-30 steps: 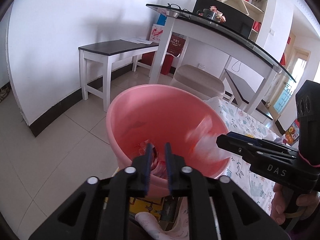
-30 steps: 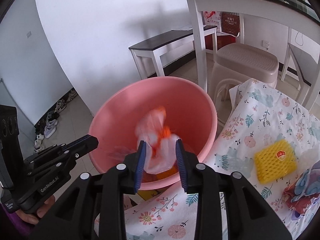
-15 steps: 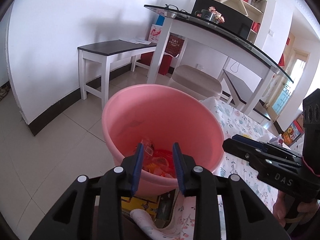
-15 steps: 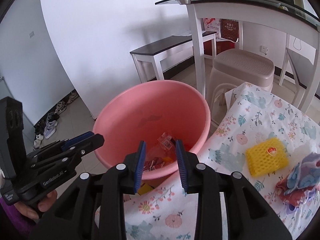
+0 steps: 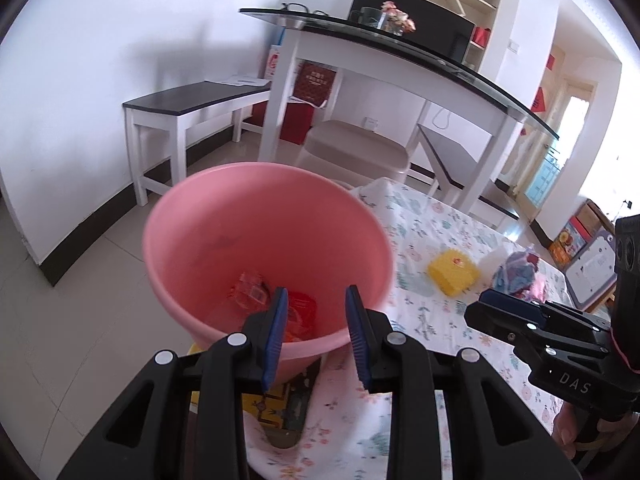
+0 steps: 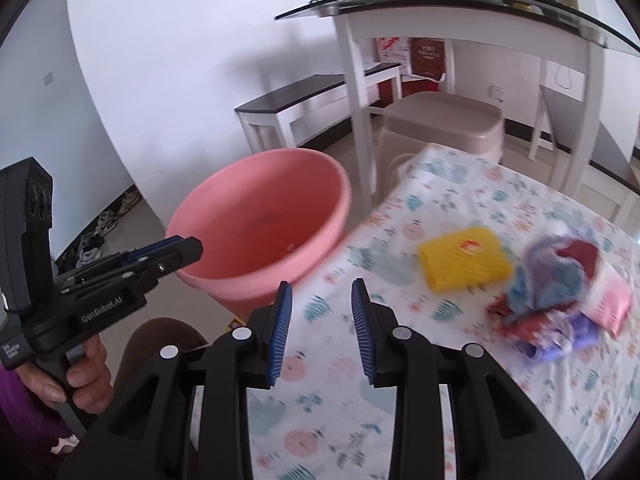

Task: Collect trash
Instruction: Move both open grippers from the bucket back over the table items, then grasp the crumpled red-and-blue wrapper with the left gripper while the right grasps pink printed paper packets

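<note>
A pink bucket (image 5: 224, 220) stands on the floor against the table's edge, with red wrappers (image 5: 256, 294) lying in its bottom. My left gripper (image 5: 316, 300) hovers over its near rim, open and empty. My right gripper (image 6: 320, 292) is also open and empty, above the floral tablecloth (image 6: 460, 200) just right of the bucket (image 6: 260, 216). On the cloth lie a yellow foam net (image 6: 464, 258) and a crumpled pile of blue, red and purple wrappers (image 6: 560, 280). Each view shows the other gripper from the side: the right gripper (image 5: 486, 306) and the left gripper (image 6: 188, 246).
A beige plastic stool (image 6: 444, 120) stands behind the bucket under a white glass-topped table (image 5: 400, 52). A dark-topped bench (image 5: 192, 100) runs along the wall. Shoes (image 6: 100, 228) lie on the floor at far left. A hand (image 6: 80, 372) grips the left handle.
A white and orange bag that was between the right jaws is gone from them. The left jaws have widened. Both grippers have drawn back from the bucket toward the table.
</note>
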`<action>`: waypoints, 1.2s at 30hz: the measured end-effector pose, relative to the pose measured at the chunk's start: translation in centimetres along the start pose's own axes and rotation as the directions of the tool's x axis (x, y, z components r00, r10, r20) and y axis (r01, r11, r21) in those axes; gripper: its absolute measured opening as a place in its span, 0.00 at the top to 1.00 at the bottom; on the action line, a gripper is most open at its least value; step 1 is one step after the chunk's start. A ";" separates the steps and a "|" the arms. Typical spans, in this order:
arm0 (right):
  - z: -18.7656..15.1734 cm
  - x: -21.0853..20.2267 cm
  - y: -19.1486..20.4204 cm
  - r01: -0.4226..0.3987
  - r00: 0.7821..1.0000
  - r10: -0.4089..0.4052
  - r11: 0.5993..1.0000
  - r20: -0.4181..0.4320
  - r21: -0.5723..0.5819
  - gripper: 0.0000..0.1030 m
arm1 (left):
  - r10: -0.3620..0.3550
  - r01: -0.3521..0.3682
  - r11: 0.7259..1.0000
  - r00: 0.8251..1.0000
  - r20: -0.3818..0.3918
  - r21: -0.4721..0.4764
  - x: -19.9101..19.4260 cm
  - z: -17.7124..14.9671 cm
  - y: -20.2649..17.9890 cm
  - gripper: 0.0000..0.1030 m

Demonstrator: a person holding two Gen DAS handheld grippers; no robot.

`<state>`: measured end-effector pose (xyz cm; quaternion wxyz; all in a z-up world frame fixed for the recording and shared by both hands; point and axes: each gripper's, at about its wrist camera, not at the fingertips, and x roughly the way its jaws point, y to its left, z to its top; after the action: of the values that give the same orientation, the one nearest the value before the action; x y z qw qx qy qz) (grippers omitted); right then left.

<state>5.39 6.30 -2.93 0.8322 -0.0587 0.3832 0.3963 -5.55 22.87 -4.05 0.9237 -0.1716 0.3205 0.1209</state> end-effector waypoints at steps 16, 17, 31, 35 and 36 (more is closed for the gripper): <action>-4.8 -6.9 -10.6 0.186 0.979 -0.200 0.961 0.050 0.203 0.70 | -0.123 0.139 0.978 0.987 -0.104 0.159 3.6 -0.6 -8.1 0.72; -5.2 -7.3 -11.5 0.198 0.976 -0.214 0.954 0.050 0.225 0.70 | -0.134 0.152 0.974 0.984 -0.114 0.170 4.0 -0.6 -8.8 0.72; -8.1 -8.7 -16.9 0.242 0.961 -0.273 0.901 0.037 0.360 0.70 | -0.272 0.316 0.882 0.947 -0.171 0.349 6.3 -0.7 -19.7 0.72; -8.4 -9.0 -17.7 0.238 0.961 -0.274 0.896 0.043 0.376 0.70 | -0.292 0.323 0.872 0.946 -0.139 0.368 6.7 1.2 -21.3 0.70; -8.5 -9.0 -17.9 0.237 0.961 -0.274 0.894 0.044 0.380 0.70 | -0.295 0.322 0.871 0.947 -0.130 0.371 6.8 1.5 -21.6 0.69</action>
<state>9.43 -14.82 -6.36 0.8905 0.0689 0.3997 0.2063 7.70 4.57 -2.06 0.9350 -0.0387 0.3381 -0.0997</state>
